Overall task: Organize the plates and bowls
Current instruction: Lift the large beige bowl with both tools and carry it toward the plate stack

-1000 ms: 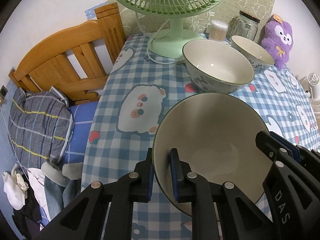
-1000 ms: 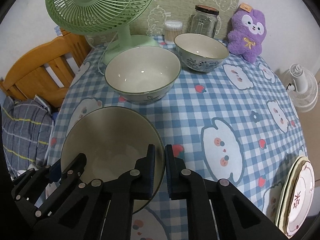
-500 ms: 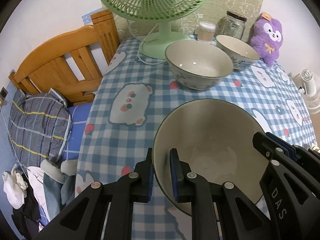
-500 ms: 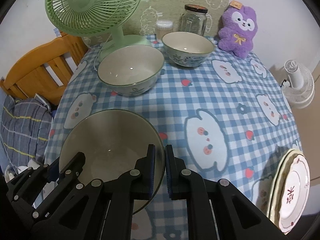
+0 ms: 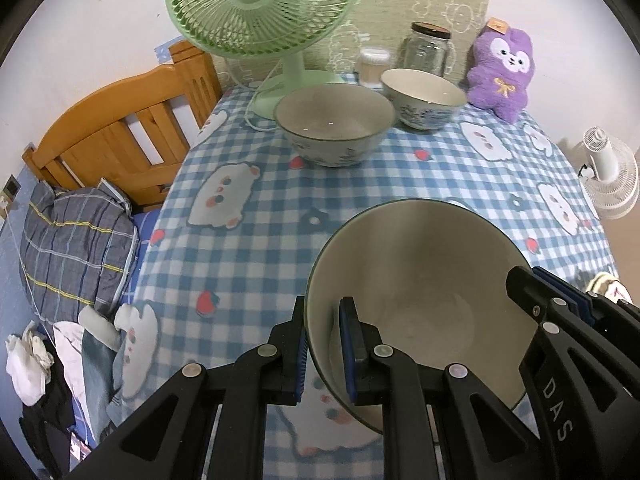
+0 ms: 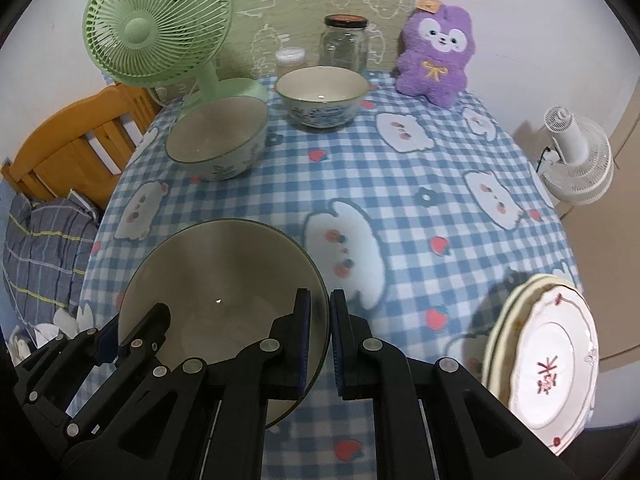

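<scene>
A large cream bowl with a dark green rim (image 5: 420,280) (image 6: 224,280) hangs over the near part of the blue checked tablecloth (image 5: 248,264). My left gripper (image 5: 323,308) is shut on its left rim. My right gripper (image 6: 319,300) is shut on its right rim, one pad inside and one outside. A medium bowl of the same kind (image 5: 334,120) (image 6: 218,140) stands near the back. A smaller blue-patterned bowl (image 5: 422,96) (image 6: 322,94) sits to its right. A stack of white plates (image 6: 548,356) lies at the table's near right edge.
A green desk fan (image 6: 156,24), a glass jar (image 6: 346,44), a small swab pot (image 6: 290,60) and a purple plush (image 6: 436,56) line the back of the table. A wooden bed frame (image 5: 112,144) with bedding is to the left. A white fan (image 6: 576,160) stands to the right.
Both grippers have drawn back toward the near edge and risen slightly with the bowl held between them. The far bowls look smaller, and the plate stack shows more fully at the right.
</scene>
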Motion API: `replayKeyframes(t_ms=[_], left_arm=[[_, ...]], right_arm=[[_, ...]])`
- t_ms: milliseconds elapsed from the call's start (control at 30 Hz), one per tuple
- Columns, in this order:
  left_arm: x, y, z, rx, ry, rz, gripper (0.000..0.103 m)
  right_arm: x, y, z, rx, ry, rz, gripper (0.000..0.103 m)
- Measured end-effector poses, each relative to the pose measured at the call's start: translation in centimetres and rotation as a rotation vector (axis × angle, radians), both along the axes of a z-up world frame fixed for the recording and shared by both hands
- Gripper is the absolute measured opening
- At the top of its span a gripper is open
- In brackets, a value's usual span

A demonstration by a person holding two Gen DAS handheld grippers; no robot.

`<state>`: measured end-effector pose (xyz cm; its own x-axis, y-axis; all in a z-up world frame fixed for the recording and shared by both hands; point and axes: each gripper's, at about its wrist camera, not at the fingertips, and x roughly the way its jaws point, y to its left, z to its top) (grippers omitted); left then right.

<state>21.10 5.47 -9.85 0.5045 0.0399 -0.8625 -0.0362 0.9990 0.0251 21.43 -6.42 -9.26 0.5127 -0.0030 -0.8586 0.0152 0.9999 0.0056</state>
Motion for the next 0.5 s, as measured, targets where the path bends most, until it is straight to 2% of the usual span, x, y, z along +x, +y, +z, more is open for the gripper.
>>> replayKeyframes(t_ms=[500], left_arm=[[-3.1, -7.0, -0.1, -0.027, 0.006, -0.019, 0.012]], right_arm=[[-3.7, -6.8, 0.0, -0.024, 0.000, -0.030, 0.013]])
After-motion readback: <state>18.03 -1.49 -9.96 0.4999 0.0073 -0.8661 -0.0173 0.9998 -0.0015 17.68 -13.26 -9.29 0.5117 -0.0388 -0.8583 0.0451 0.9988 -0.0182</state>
